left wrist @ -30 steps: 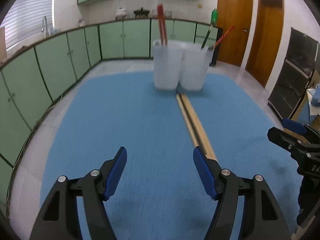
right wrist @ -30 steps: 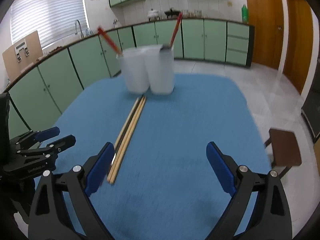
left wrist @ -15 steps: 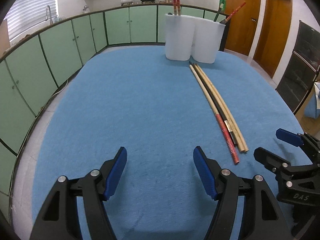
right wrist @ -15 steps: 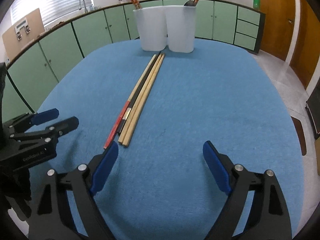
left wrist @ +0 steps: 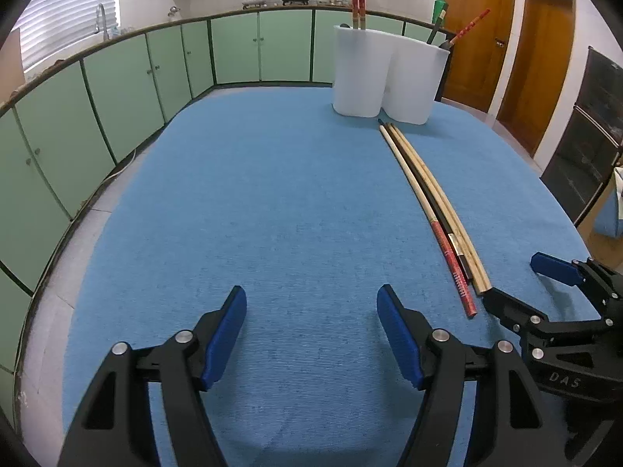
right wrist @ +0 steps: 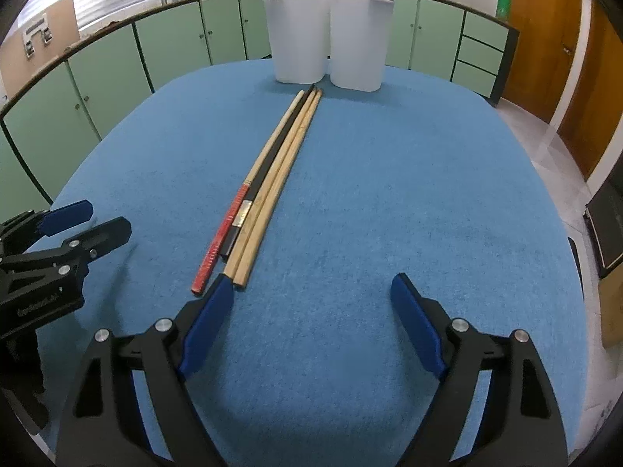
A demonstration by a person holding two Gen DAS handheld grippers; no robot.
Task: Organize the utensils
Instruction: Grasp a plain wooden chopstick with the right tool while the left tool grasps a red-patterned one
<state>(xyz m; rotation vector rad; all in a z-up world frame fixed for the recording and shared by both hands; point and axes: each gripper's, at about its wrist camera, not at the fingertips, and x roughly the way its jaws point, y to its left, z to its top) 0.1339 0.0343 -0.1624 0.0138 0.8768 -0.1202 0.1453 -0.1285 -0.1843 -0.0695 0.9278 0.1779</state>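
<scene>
Both tools dropped lower; four chopsticks (right wrist: 272,179) before two white cups (right wrist: 327,39)

**Chopsticks lined up before the twin white cups**

On the blue worktop (right wrist: 389,194) a bundle of chopsticks (right wrist: 268,190) lies side by side, its far tips just short of the two white cups (right wrist: 329,35): two plain wooden, one black, one wooden with a red end. The cups stand touching, each holding upright utensils. At the bundle's near end the right gripper (right wrist: 311,327) stands with jaws apart, just closing a little, nothing between them; its left finger (right wrist: 206,319) is just beside the wooden ends. Left of the bundle sits the left gripper (right wrist: 83,222), jaws apart.
</scene>
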